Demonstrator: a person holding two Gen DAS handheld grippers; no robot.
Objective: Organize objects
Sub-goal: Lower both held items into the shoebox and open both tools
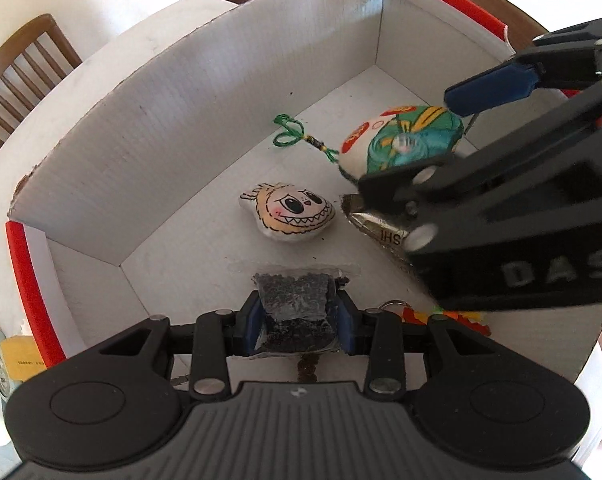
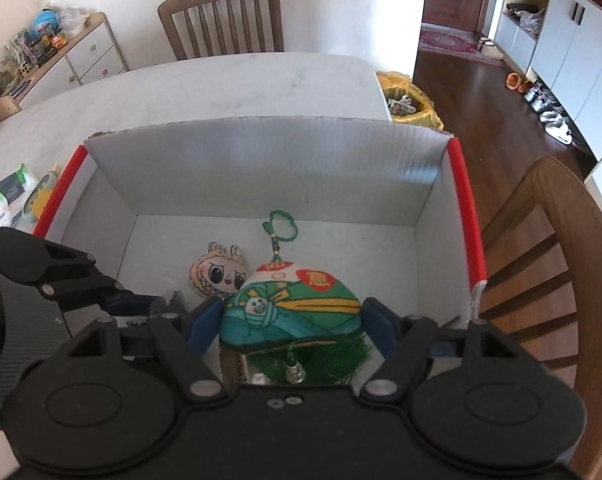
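Note:
A white cardboard box (image 1: 149, 148) with red rim edges holds the objects; it also shows in the right wrist view (image 2: 261, 168). My left gripper (image 1: 297, 320) is shut on a clear packet of dark granules (image 1: 293, 304), low inside the box. My right gripper (image 2: 291, 320) holds a green and white stuffed sachet (image 2: 289, 312) with a green tassel between its blue pads, over the box floor; the sachet also shows in the left wrist view (image 1: 401, 144). A cartoon-face plush charm (image 1: 289, 216) lies on the box floor, also visible in the right wrist view (image 2: 217, 272).
A gold foil packet (image 1: 377, 228) lies under the right gripper. An orange and yellow keyring item (image 1: 441, 316) lies in the box. The box stands on a white marble table (image 2: 221, 84). Wooden chairs (image 2: 225, 16) stand around it. Packets (image 2: 17, 196) lie at the table's left.

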